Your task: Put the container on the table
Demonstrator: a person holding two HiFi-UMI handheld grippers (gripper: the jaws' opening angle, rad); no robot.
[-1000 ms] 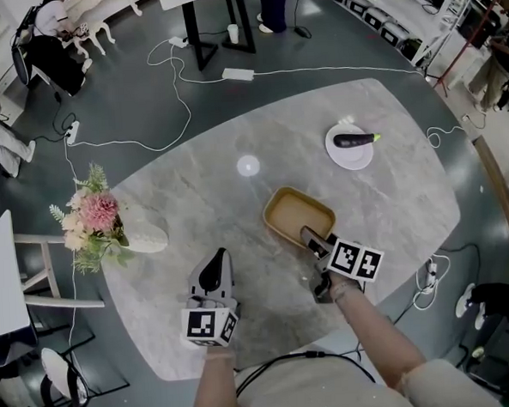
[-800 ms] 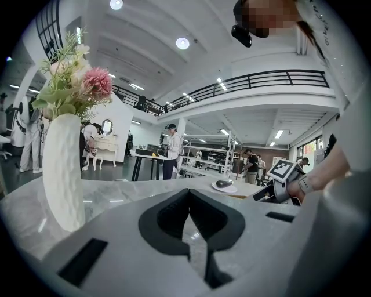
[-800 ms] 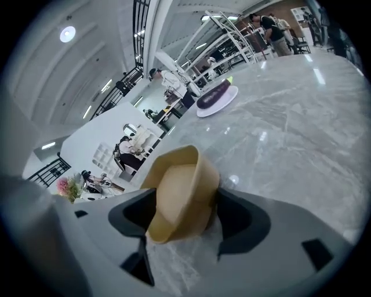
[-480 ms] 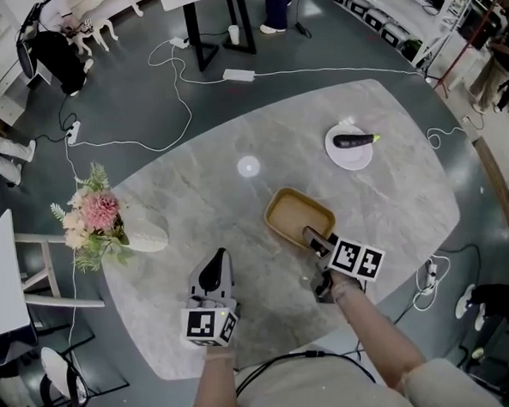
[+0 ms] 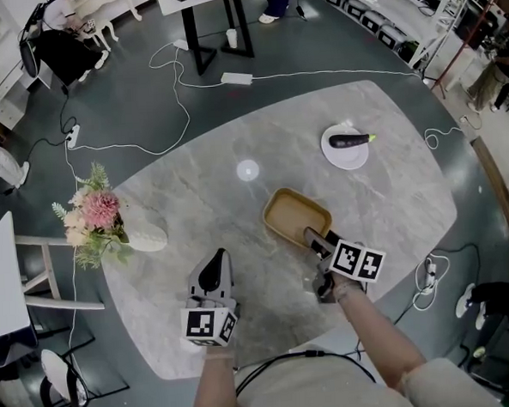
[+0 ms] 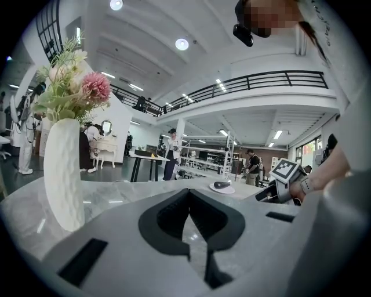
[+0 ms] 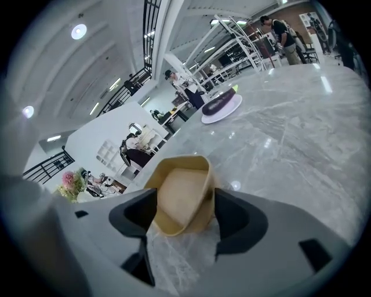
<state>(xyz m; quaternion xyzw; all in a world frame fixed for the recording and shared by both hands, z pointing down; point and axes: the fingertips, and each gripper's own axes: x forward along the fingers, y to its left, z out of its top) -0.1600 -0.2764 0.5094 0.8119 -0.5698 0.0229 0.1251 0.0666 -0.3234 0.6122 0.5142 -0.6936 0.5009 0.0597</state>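
The grey marble table [image 5: 194,193] carried the tan container [image 5: 291,210] near its middle, its near corner pinched between the jaws of the right gripper [image 5: 313,237], while the left gripper [image 5: 214,265] was positioned well apart to the left over bare tabletop, jaws pressed together on nothing.

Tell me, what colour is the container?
Tan container, clearest in the right gripper view.
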